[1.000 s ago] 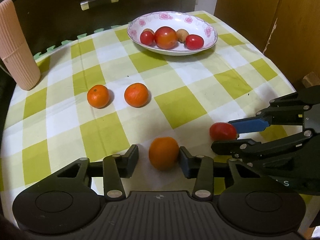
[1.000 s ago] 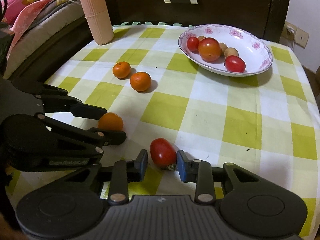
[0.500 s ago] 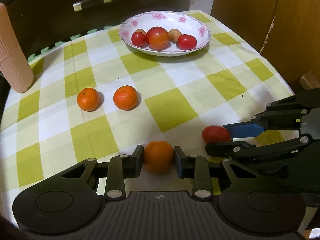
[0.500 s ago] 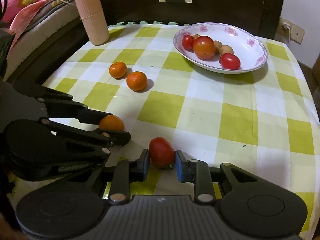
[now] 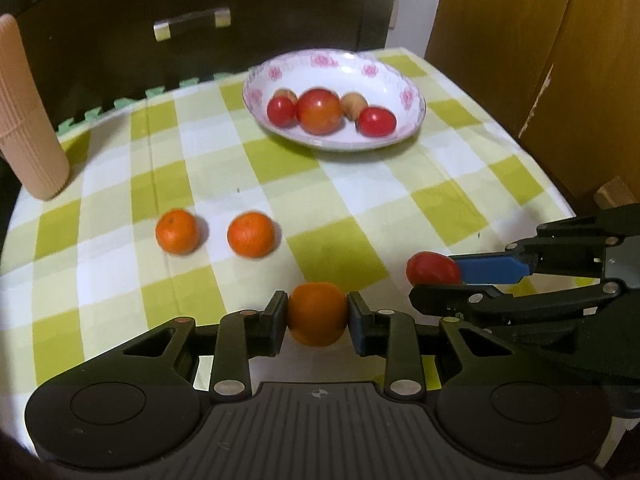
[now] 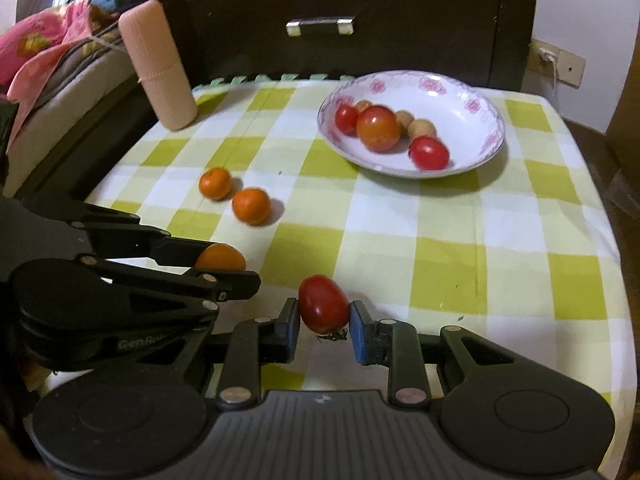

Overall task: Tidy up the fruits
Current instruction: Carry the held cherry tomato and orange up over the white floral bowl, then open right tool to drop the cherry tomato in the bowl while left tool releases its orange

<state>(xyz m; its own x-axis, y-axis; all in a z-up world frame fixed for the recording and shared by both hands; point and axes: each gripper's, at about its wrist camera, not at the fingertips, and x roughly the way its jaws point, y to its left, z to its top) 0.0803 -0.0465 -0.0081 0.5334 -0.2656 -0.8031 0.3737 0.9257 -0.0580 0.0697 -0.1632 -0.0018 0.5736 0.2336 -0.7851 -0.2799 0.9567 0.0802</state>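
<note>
Tangerine [image 5: 317, 314] clamped in the left gripper [image 5: 317, 316]; red tomato [image 6: 323, 304] clamped in the right gripper [image 6: 324, 318], both at the near edge of the checked tablecloth [image 6: 440, 240], presumably for carrying to the flowered bowl [image 6: 472, 92]. Open cloth lies between; two tangerines [image 5: 177, 231] [image 5: 251, 235] sit left.

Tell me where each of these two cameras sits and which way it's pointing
Left wrist: on the left gripper, facing the bowl; its fingers clamp an orange, right gripper at the right edge.
Right wrist: on the right gripper, facing the bowl; its fingers clamp a tomato, left gripper alongside.
Shared: bowl, two loose oranges, pink cylinder.
</note>
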